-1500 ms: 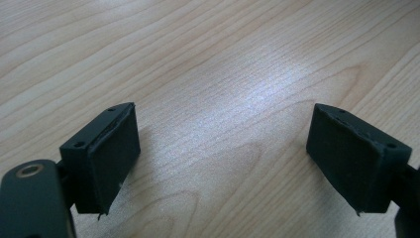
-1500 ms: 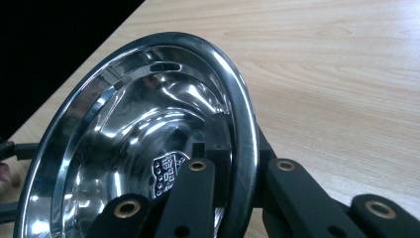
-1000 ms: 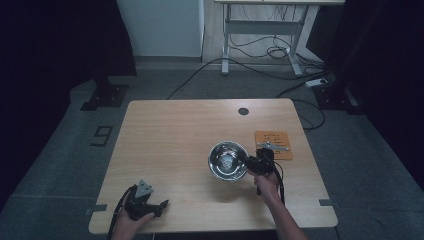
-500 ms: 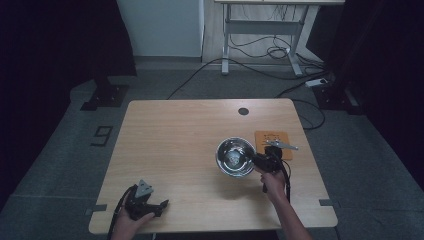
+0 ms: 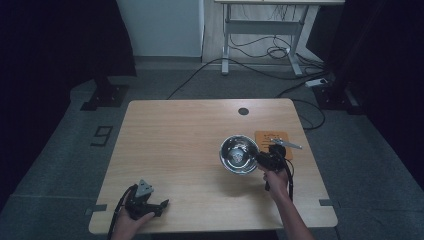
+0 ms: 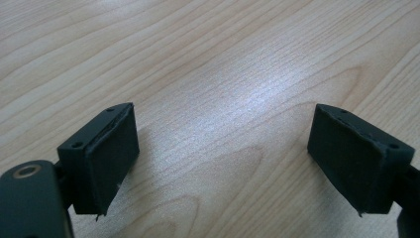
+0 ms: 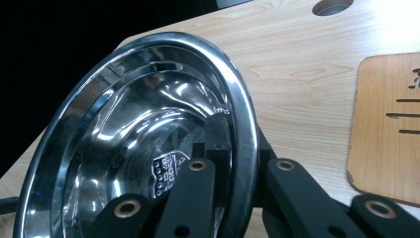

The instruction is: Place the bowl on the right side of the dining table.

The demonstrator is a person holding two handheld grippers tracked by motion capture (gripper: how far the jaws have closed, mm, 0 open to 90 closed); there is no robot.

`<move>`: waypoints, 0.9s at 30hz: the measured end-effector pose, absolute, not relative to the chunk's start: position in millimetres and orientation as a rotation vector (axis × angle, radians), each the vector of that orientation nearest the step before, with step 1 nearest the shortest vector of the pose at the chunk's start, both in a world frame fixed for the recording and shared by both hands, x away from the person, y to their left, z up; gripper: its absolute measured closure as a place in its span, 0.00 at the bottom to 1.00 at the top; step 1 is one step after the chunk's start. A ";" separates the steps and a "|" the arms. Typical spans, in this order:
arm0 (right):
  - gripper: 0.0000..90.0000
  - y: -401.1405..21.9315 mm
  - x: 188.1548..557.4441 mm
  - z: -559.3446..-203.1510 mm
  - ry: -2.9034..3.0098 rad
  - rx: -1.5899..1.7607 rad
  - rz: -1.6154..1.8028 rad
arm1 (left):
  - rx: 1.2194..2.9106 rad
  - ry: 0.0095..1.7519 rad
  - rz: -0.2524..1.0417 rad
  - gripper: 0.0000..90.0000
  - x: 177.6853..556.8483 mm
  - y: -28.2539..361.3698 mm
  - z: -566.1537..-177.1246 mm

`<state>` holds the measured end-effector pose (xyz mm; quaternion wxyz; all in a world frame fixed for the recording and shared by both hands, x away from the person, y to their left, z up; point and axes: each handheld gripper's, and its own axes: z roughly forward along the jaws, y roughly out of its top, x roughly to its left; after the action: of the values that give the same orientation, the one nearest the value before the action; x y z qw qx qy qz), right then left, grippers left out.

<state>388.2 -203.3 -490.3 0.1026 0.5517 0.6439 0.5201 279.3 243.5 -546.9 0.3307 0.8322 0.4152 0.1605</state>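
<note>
At the bottom left of the high view the left gripper [image 5: 150, 205] rests on the wooden table [image 5: 175, 145] near its front edge, and in the left gripper view its jaws stand wide apart over bare wood with nothing between them. Further up and to the right of centre, the right gripper [image 5: 263, 159] is clamped on the rim of a stainless steel bowl [image 5: 238, 154]; the right gripper view shows one jaw inside the bowl [image 7: 143, 144] and the other outside, pinching the rolled edge, with a small label visible on the shiny bottom. There the bowl appears tilted, though whether its far side touches the table I cannot tell. Just beyond the right gripper, at the right of the high view, lies a thin orange-brown wooden board [image 5: 272, 140] with a metal utensil [image 5: 285, 144] across it; the bowl sits just beside that board. Further back, a round cable hole [image 5: 243, 111] marks the table's far edge. The step in hand looks like carrying or repositioning the bowl by its rim. The next move probably calls for keeping the pinch firm, levelling the bowl and lowering it flat before the jaws part.
</note>
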 end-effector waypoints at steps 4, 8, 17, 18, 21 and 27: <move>0.95 -206.1 388.6 -490.0 1.896 1.631 1.535 | 2.176 1.086 0.420 0.13 279.3 243.5 -546.9; 0.95 -208.9 389.9 -490.7 1.885 1.635 1.525 | 2.176 1.086 0.420 0.13 279.2 243.4 -546.9; 0.96 -221.2 392.1 -489.6 1.845 1.659 1.530 | 2.174 1.089 0.422 0.14 279.1 243.3 -546.9; 0.95 -222.3 392.3 -489.6 1.841 1.659 1.529 | 2.173 1.090 0.422 0.14 279.0 243.3 -546.9; 0.96 -225.3 392.6 -489.3 1.823 1.673 1.532 | 2.172 1.094 0.423 0.14 278.7 243.3 -546.8; 0.96 -233.4 394.0 -489.3 1.798 1.688 1.529 | 2.168 1.101 0.427 0.14 278.4 242.9 -546.8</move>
<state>394.0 -233.4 -489.3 0.1198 0.5777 0.6151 0.5231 278.4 242.9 -546.8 0.3302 0.8289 0.4212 0.1631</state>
